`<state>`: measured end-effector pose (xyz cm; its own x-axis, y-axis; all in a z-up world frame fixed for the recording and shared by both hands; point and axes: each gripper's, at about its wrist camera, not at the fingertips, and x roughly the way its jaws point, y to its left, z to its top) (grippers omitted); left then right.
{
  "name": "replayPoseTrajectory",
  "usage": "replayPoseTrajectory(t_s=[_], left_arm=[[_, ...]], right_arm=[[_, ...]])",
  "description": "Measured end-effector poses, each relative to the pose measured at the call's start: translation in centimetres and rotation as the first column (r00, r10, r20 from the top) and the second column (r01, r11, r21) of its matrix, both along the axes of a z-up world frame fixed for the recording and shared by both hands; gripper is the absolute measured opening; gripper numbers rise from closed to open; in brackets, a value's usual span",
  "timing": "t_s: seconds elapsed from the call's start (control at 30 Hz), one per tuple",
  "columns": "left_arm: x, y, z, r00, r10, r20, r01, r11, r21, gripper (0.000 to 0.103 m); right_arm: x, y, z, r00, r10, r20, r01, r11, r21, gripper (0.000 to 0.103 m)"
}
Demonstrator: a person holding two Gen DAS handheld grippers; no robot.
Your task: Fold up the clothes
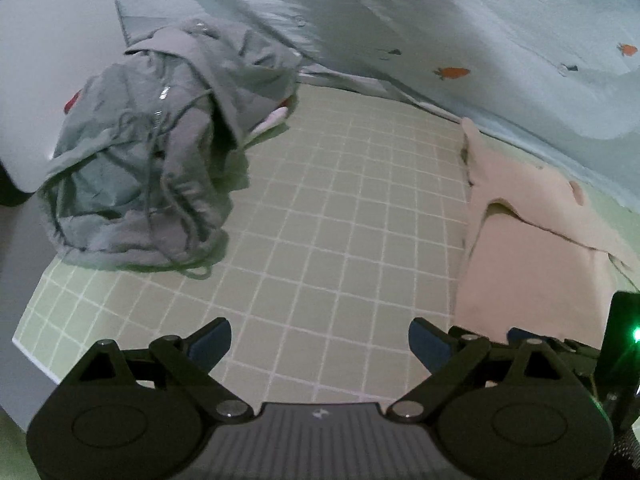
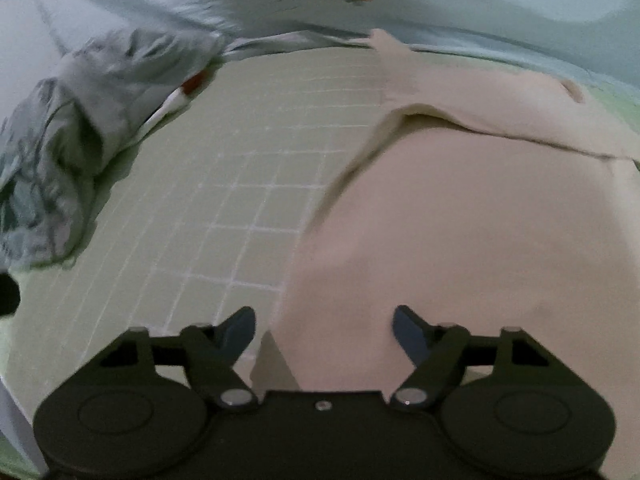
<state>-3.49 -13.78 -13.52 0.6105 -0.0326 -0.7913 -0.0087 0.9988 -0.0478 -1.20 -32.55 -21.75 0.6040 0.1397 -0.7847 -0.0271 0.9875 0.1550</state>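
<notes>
Pink cloth [image 2: 460, 220] lies flat with one layer lapped over, filling the right of the right wrist frame; grey garments [image 1: 160, 152] sit heaped at upper left. Both claws, left [image 1: 320, 344] and right [image 2: 324, 330], gape empty. Folded already or midway, I cannot judge.

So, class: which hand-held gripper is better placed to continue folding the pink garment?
Right. The right hand-held gripper hangs open over the pink garment; the left hand-held gripper faces bare checked mat.
</notes>
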Motion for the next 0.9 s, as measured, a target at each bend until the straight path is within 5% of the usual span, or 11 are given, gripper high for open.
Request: replayPoseTrajectory(t_s=[0.17,0.33,0.53,0.7,0.9], left_arm=[[-0.4,1.4,0.1,1.000,0.018,0.004,-0.018,1.000,-0.003,0.095],[-0.3,1.3,0.0,1.000,0.024,-0.001,-0.024,1.000,-0.014,0.095],[-0.1,-0.6,-0.1,1.000,-0.021,0.000,0.021,1.000,-0.024,0.095],[0.4,-3.3,-0.2,0.997,-0.072,-0.007,0.072,0.997,-0.039,0.095],[0.8,-7.7,-0.2,0.988,-0.152,-0.016,0.151,0.987,-0.048,0.095]], right_arm=[[-0.1,1.6,0.1,0.999,0.024,0.025,-0.021,0.993,-0.114,0.046],[-0.1,0.0,0.3,0.999,0.013,0.042,-0.010,0.996,-0.085,0.010],[-1.6,-4.1,1.9,0.995,-0.014,0.098,0.005,0.995,0.099,0.009],[-3.4,-9.1,3.3,0.987,-0.098,0.127,0.059,0.959,0.278,0.009],[-4.6,-15.7,2.4,0.966,-0.257,0.042,0.222,0.898,0.379,0.010]])
